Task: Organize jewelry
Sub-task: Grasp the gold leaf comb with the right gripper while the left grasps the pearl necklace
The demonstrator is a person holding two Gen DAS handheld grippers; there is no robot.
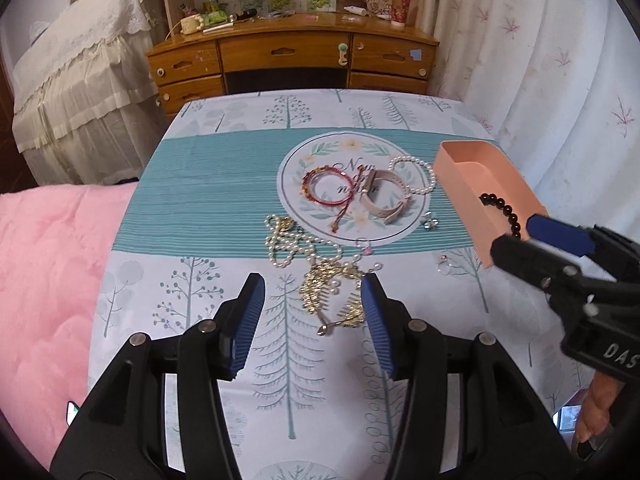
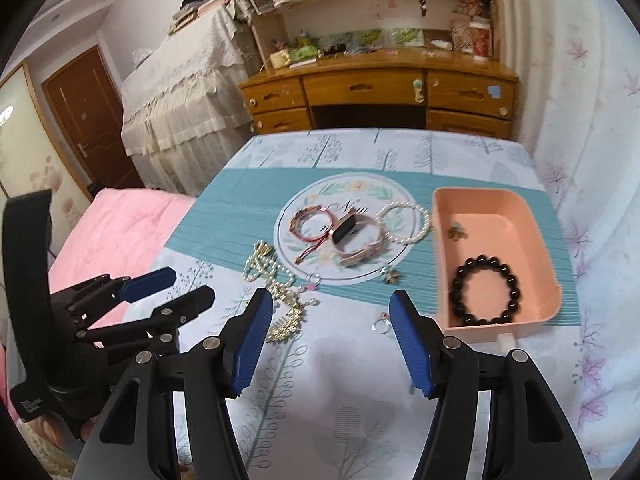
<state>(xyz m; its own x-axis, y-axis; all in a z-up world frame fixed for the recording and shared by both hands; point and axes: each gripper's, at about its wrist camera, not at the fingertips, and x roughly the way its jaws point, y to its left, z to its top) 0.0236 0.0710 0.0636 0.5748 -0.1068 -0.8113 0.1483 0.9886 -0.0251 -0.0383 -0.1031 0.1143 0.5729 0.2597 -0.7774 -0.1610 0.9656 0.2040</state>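
- One pink tray (image 2: 540,240) is sitting at the right side of the table (image 2: 340,392), on a tree-patterned cloth with a teal band.
- Two things are lying inside the tray: one black bead bracelet (image 2: 485,290) toward its near end, and one small gold-coloured piece (image 2: 455,232) toward its far end; what that piece is cannot be told.
- Three rings of jewelry are lying on the round printed emblem (image 1: 352,188) at mid-table: one red cord bracelet (image 1: 325,186), one pale band with a dark face (image 2: 356,240) just beside it, and one white pearl bracelet (image 2: 404,222) between the band and the tray.
- One heap of pearl strands (image 1: 288,246) is lying left of the emblem, running into one gold comb-like hair ornament (image 1: 332,292) nearer the cameras.
- Several small loose pieces are lying scattered near the tray's near end, among them one ring-like piece (image 2: 380,324); they are too small to tell apart.
- The left gripper (image 1: 312,312) is pointing steeply down over the table, its fingers standing about half open with nothing between the pads; the hair ornament is showing on the cloth beyond the gap.
- The right gripper (image 2: 332,340) is also pointing steeply down, just left of the tray's near end, its fingers standing wide apart and gripping nothing.
- Part of a hand (image 1: 596,408) is showing under the right gripper in the left view.
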